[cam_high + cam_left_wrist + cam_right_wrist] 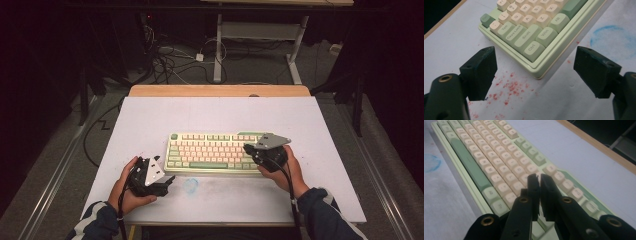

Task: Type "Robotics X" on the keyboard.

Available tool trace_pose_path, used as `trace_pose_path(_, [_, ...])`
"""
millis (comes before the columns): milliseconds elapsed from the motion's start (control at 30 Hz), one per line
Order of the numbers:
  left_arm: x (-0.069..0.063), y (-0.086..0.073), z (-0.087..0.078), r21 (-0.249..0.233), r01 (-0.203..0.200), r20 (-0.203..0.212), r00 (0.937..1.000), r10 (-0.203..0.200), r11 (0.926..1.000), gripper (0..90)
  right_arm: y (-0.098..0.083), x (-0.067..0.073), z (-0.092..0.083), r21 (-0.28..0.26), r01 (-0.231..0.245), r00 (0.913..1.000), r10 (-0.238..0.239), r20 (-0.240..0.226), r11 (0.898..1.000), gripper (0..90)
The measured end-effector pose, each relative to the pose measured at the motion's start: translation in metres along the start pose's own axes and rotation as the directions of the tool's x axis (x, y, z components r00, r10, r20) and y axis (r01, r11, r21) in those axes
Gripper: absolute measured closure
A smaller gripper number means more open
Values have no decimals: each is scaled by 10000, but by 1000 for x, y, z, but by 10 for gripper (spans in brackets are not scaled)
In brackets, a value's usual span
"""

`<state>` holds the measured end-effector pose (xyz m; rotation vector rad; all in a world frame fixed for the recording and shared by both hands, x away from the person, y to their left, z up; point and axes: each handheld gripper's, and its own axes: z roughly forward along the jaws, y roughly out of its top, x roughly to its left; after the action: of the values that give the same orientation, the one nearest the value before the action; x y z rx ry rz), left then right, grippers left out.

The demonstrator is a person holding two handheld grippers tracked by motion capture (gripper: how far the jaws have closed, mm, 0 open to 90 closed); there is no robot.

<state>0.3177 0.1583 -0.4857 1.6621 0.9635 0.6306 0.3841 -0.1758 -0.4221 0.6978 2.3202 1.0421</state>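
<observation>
- The table (150,120) is covered by a white sheet, which gives the work a flat bed.
- The keyboard (212,152) is laid square at mid-table, within reach of both hands.
- The right gripper (538,178) is poised over the right-hand keys with jaws together and nothing between them, probably so one key can be pressed.
- The left gripper (535,72) is held off the Ctrl corner, jaws apart, idle.
</observation>
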Motion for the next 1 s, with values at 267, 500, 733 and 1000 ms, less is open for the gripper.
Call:
trace_pose_path(267, [1, 1, -1, -8, 103, 13, 9999, -103, 9999, 181, 21, 11, 18, -169, 44, 9997, -48, -255, 9998, 900])
trace_pose_path(500, [0, 1, 3, 61, 51, -34, 10000, -50, 10000, 181, 27, 12, 33, -6, 27, 9989, -28, -477, 10000, 900])
trace_pose_path(733, [2, -2, 3, 172, 56, -18, 10000, -56, 9998, 181, 27, 6, 47, 308, 14, 9985, 4, -556, 9995, 900])
trace_pose_path(1000, [2, -3, 2, 247, 33, 34, 10000, -34, 9997, 181, 32, 9, 60, 530, 193, 9975, -156, -695, 9984, 900])
